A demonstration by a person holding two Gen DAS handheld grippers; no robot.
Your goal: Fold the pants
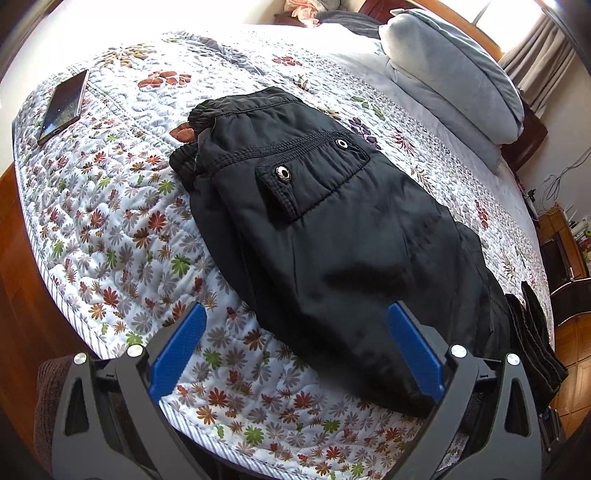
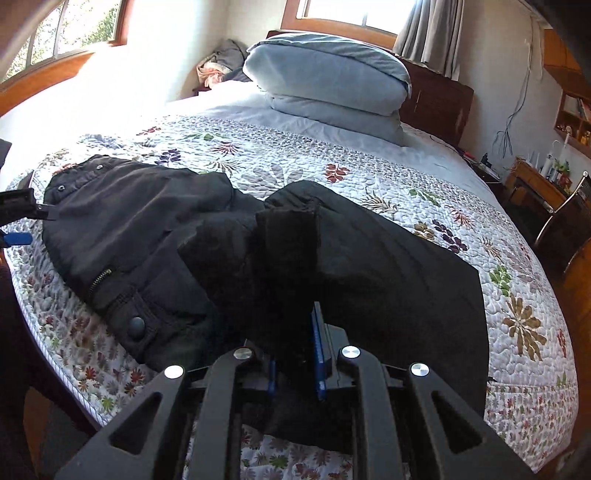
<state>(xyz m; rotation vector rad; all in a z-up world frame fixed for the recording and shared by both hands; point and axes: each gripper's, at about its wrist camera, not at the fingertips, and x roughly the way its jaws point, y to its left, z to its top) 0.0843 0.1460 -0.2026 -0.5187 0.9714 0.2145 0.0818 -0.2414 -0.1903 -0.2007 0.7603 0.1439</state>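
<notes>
Black pants [image 1: 332,229] lie on the bed [image 1: 110,206], waist twd far side. Right gripper [image 2: 295,354] jaws clamped on cuff end; thin pinch, could slip mid-fold. Left gripper [image 1: 295,332] jaws apart, empty, so body may drag w/ the pull.

We see a bed under a floral quilt [image 1: 110,221], a folded pale-blue duvet [image 2: 325,85] stacked at upper centre. Sunlit wood-framed windows [image 2: 59,40] fill the upper left; grey curtains [image 2: 424,29] hang at upper right above a wooden desk [image 2: 535,184].
</notes>
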